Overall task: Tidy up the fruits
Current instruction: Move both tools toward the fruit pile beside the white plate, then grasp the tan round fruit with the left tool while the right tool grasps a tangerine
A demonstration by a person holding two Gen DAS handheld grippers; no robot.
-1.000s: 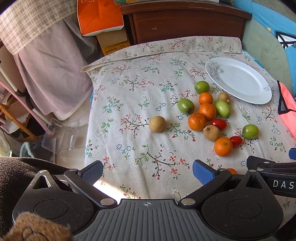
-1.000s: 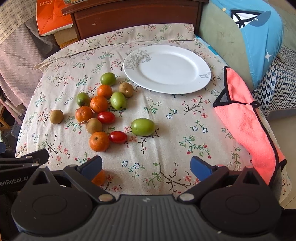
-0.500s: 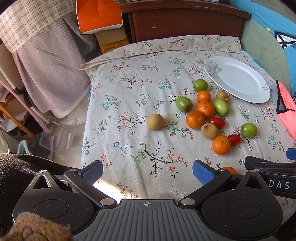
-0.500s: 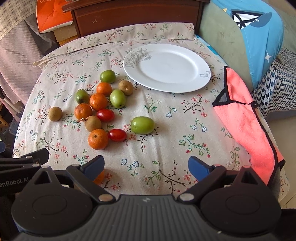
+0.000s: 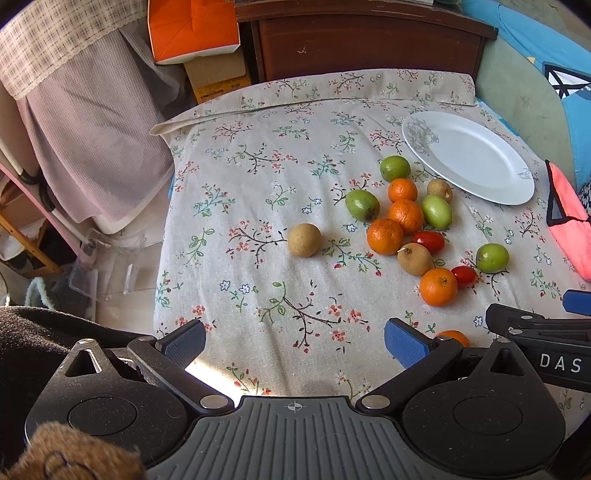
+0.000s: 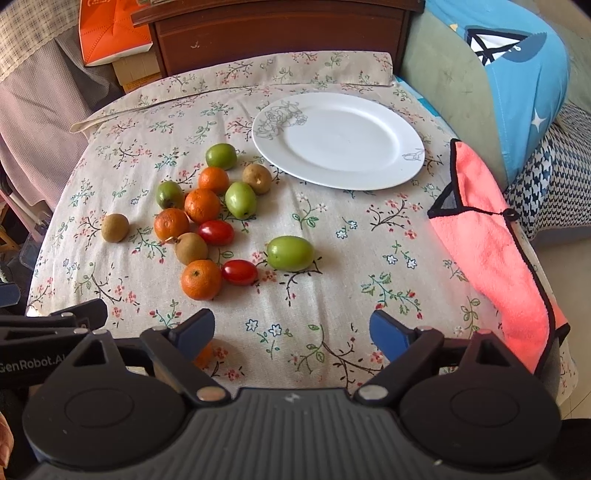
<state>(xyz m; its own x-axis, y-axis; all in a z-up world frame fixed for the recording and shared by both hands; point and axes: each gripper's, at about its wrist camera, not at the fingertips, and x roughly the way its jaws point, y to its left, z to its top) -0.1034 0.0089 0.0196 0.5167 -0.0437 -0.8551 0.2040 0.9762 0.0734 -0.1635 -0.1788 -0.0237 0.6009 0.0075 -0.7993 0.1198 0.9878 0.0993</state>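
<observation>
Several loose fruits lie on the floral cloth: oranges (image 6: pixel 201 278), green fruits (image 6: pixel 290 253), brown fruits (image 6: pixel 115 228) and red tomatoes (image 6: pixel 239 272). An empty white plate (image 6: pixel 338 140) sits behind them; it also shows in the left wrist view (image 5: pixel 468 157). A lone brown fruit (image 5: pixel 304 239) lies left of the cluster. One orange (image 5: pixel 452 336) lies at the near edge, partly hidden by fingers. My left gripper (image 5: pixel 293 341) is open and empty over the near edge. My right gripper (image 6: pixel 291 330) is open and empty, in front of the fruits.
A pink towel (image 6: pixel 491 243) drapes over the table's right edge. A wooden cabinet (image 6: pixel 280 33) and an orange box (image 5: pixel 192 31) stand behind. A covered chair (image 5: pixel 92 129) is on the left, a blue cushion (image 6: pixel 517 62) on the right.
Both grippers have drawn back slightly, so the fruits and plate sit a little farther up in view. Both stay open. No fruit has moved.
</observation>
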